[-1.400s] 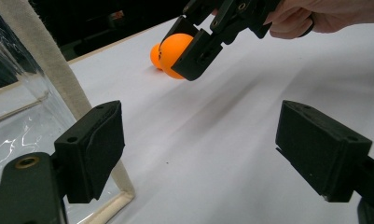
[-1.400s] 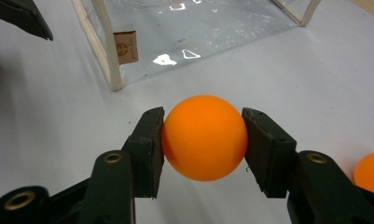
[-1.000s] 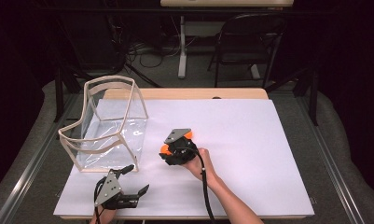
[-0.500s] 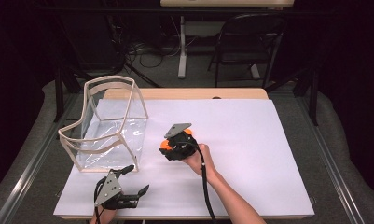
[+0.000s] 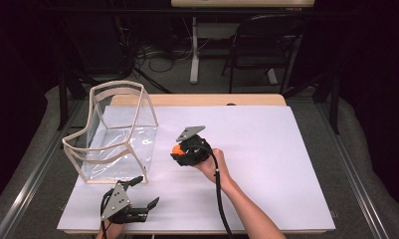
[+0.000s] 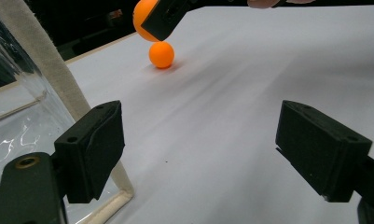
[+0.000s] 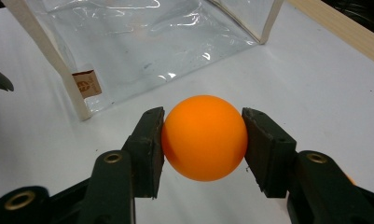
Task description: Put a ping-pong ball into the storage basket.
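My right gripper (image 5: 179,151) is shut on an orange ball (image 7: 204,137), one pad pressed on each side, just above the white sheet near the table's middle. In the left gripper view the held ball (image 6: 142,18) hangs over a second orange ball (image 6: 161,54) that lies on the sheet. A clear plastic bag with cream trim (image 5: 115,134) stands open-topped to the left, and its corner (image 7: 82,88) is close in front of the right gripper. Near the front edge, beside the bag's front corner, my left gripper (image 5: 146,191) is open and holds nothing.
A white sheet (image 5: 266,149) covers the table, with a wooden strip (image 5: 197,99) showing along the back. Behind the table stand a folding chair (image 5: 266,45) and a desk leg (image 5: 193,50). Grey padding (image 5: 371,169) flanks the table.
My right gripper has edged slightly up and away with the ball held in it. The left gripper has stayed put.
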Motion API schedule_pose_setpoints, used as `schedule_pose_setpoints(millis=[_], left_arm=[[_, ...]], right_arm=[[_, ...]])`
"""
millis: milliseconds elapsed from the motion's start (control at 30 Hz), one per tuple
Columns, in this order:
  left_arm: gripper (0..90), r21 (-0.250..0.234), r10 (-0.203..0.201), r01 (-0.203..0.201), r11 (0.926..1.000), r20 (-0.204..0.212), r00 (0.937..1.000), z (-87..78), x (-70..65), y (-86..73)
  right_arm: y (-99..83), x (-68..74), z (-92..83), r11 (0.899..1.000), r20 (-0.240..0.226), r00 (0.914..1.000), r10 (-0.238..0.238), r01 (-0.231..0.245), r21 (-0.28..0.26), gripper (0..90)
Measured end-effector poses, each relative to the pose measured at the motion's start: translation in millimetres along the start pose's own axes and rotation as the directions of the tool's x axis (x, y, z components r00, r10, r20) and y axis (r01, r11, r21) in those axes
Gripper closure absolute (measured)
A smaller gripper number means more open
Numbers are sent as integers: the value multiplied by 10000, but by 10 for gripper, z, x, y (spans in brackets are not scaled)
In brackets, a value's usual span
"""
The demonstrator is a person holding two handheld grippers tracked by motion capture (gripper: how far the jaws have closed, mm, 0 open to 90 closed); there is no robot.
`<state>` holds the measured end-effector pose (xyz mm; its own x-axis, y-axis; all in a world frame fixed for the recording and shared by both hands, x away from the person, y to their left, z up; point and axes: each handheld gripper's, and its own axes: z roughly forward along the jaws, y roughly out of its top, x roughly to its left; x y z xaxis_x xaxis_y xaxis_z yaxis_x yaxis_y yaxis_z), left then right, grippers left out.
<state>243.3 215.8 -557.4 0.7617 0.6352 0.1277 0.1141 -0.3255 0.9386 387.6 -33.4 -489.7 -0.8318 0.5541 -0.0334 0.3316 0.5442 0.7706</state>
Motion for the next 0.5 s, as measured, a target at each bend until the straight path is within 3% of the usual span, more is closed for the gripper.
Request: schedule_pose_setpoints(millis=[500], left_arm=[[155,9,34,-34,10000,27,10000,4,-2,2]], right_arm=[[92,-93,-17,9999,106,9999,83,-84,80,507]])
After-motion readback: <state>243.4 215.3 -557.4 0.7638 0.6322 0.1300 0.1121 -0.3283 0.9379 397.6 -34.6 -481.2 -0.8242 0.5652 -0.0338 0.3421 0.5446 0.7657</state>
